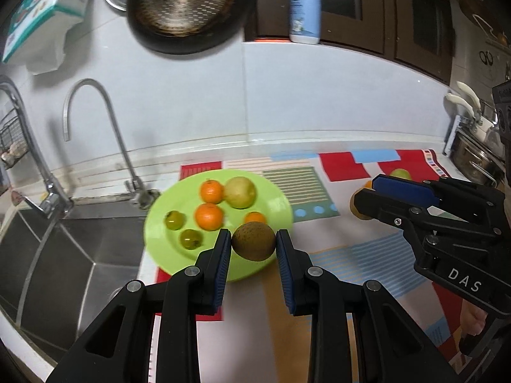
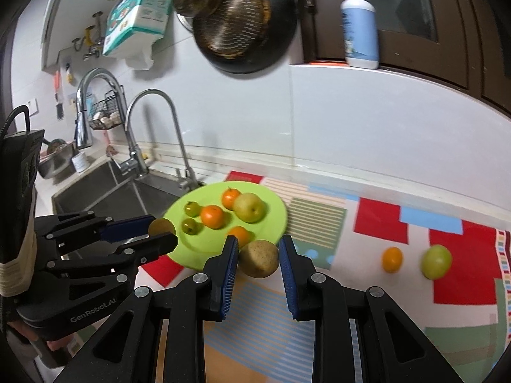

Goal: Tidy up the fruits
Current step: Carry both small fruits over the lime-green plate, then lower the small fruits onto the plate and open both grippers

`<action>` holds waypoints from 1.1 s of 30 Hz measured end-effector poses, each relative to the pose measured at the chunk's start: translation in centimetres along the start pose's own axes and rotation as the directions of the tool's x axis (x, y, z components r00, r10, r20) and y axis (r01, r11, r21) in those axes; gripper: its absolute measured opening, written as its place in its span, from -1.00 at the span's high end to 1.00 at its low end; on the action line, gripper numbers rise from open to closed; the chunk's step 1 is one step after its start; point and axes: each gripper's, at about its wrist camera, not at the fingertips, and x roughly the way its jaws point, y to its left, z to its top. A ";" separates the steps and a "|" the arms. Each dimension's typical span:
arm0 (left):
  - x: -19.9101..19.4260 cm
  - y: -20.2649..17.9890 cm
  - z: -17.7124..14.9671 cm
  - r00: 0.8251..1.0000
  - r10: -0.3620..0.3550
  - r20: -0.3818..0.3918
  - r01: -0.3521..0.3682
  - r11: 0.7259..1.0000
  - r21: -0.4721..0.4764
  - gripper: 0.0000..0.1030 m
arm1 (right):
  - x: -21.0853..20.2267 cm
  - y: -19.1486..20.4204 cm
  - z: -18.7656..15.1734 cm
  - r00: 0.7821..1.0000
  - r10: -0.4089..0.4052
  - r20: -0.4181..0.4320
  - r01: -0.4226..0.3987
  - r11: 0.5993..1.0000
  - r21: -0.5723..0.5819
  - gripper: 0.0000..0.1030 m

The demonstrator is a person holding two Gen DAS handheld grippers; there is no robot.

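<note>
A green plate (image 1: 159,242) (image 2: 271,220) beside the sink holds three oranges, two small green fruits and a yellow pear (image 1: 240,192). My left gripper (image 1: 254,241) is shut on a brown pear (image 1: 254,241) and holds it over the plate's near edge; it also shows in the right wrist view (image 2: 161,227). My right gripper (image 2: 259,257) holds another brown pear (image 2: 259,258) between its pads, just right of the plate. An orange (image 2: 392,259) and a green apple (image 2: 436,261) lie on the patterned mat (image 2: 463,281) further right.
A steel sink (image 1: 64,255) with two taps (image 1: 108,134) lies left of the plate. A dark pan (image 1: 188,6) hangs on the wall above. A lotion bottle (image 1: 305,9) stands on the ledge. Pots (image 1: 472,156) sit at far right.
</note>
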 end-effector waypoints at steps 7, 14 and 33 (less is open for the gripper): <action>0.0 2.6 0.3 1.000 0.027 0.004 -0.027 1.000 -0.008 0.44 | 1.6 2.1 1.4 0.999 0.030 0.013 -0.030 0.999 -0.017 0.46; 1.3 4.7 0.8 0.999 0.031 -0.010 -0.031 1.000 -0.004 0.44 | 3.4 3.5 2.8 0.999 0.041 0.021 -0.041 0.999 -0.026 0.46; 7.3 8.5 1.3 0.998 -0.002 -0.061 0.001 1.000 -0.025 0.44 | 10.6 4.5 4.1 0.997 0.059 -0.045 -0.060 0.998 -0.018 0.47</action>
